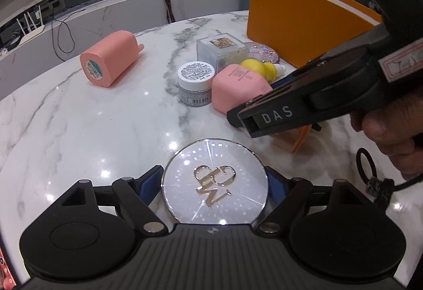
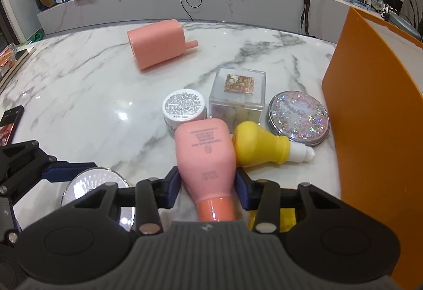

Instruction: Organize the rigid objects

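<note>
My left gripper [image 1: 214, 181] is shut on a round silver compact [image 1: 214, 184] with a gold logo, low over the marble table [image 1: 79, 126]. The compact also shows in the right wrist view [image 2: 92, 184]. My right gripper [image 2: 208, 184] is shut on a pink tube bottle [image 2: 206, 158] with an orange cap, which also shows in the left wrist view [image 1: 238, 86]. Beside it lie a yellow dropper bottle [image 2: 259, 147], a white-lidded jar [image 2: 183, 107], a clear cube box [image 2: 238, 94] and a glittery compact [image 2: 298, 118]. A pink pump bottle [image 2: 158, 43] lies farther back.
An orange box [image 2: 375, 131] stands on the right, its wall close to the glittery compact. A phone [image 2: 9, 123] lies at the table's left edge. A black hair tie [image 1: 367, 165] lies near the hand at right. A counter with clutter runs behind the table.
</note>
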Action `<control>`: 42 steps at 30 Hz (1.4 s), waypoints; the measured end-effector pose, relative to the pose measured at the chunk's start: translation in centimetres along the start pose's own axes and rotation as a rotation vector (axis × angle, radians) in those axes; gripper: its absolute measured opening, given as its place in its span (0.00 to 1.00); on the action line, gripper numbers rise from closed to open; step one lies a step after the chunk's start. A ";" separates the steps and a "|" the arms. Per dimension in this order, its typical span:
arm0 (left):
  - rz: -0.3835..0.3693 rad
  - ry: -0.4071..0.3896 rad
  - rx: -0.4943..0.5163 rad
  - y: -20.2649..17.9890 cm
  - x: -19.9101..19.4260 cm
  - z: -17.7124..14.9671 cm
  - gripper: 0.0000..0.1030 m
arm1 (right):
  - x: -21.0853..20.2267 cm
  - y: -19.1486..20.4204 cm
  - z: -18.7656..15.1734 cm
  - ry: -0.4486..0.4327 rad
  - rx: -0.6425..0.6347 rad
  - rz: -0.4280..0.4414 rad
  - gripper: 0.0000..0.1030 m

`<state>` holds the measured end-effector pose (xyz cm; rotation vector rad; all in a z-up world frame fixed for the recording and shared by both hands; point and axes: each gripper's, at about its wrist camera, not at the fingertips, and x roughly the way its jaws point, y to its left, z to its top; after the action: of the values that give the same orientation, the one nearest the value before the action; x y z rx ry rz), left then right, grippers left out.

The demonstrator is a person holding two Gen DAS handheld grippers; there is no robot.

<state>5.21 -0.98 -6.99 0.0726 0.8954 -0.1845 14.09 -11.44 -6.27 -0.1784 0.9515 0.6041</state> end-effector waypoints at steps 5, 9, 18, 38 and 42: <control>-0.009 0.008 0.000 0.0 -0.2 0.0 0.85 | -0.1 0.1 0.1 0.004 -0.003 -0.003 0.42; -0.003 0.021 -0.007 0.0 -0.4 0.0 0.85 | -0.2 0.2 0.0 0.010 -0.006 -0.003 0.42; 0.012 0.006 -0.005 0.0 -1.9 0.3 0.85 | -1.8 0.5 0.1 -0.014 -0.010 0.008 0.42; 0.028 -0.050 -0.016 -2.6 -7.0 2.4 0.85 | -10.0 -1.1 2.5 -0.189 0.029 0.026 0.42; 0.010 -0.096 -0.033 -3.3 -8.1 5.1 0.85 | -12.0 -3.0 3.2 -0.228 0.058 0.022 0.42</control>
<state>3.55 -3.85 2.59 0.0374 0.8020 -0.1621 12.88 -17.50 4.96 -0.0458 0.7502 0.6029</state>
